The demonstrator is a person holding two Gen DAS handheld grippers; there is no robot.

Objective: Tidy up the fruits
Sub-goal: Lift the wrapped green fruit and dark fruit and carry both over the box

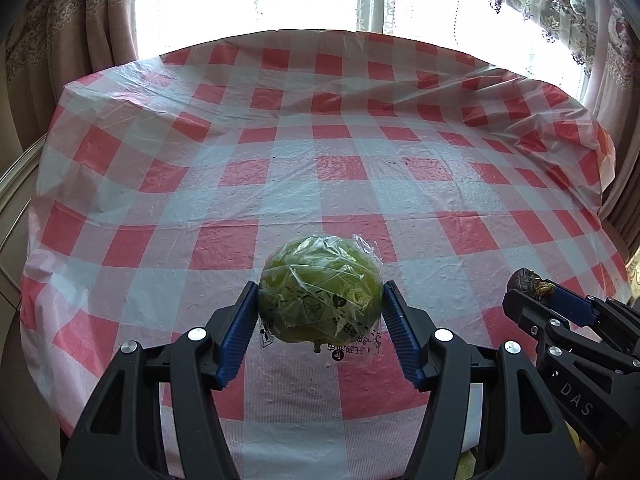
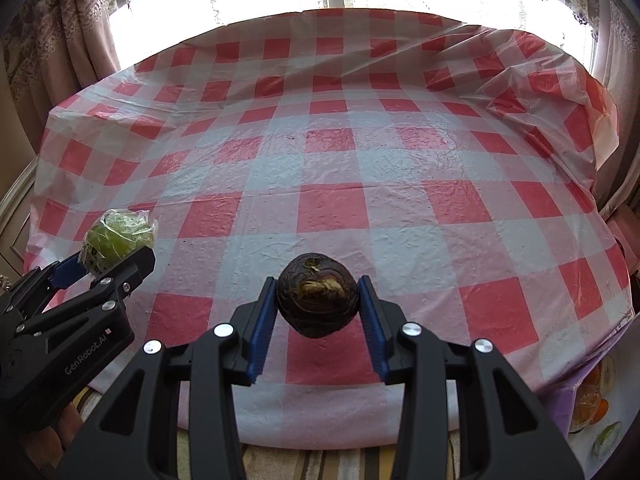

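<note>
A: Red-and-white checked plastic covers the whole table, crinkled and glossy. What's on the left side?

B: Left gripper, black frame w/ ribbed blue pads, clamped on a round green fruit sealed in clear printed film. It hangs above the near part of the cloth, not touching it.

A: Room to move?

B: Plenty. The cloth runs bare to the far edge by the window; the right rear corner is bunched into a loose fold. Curtains flank both sides.

A: And to the right?

B: Right gripper, same build, pinching a dark brown, wrinkled round fruit w/ a pale torn patch on top. Also held off the cloth, near the front edge.

A: What does each cam add?

B: Left cam catches only the tip of the dark fruit at its right margin. Right cam shows the wrapped fruit side-on at far left, well apart from the dark one, plus a striped surface under the table's near edge and fruit-print fabric at lower right.
</note>
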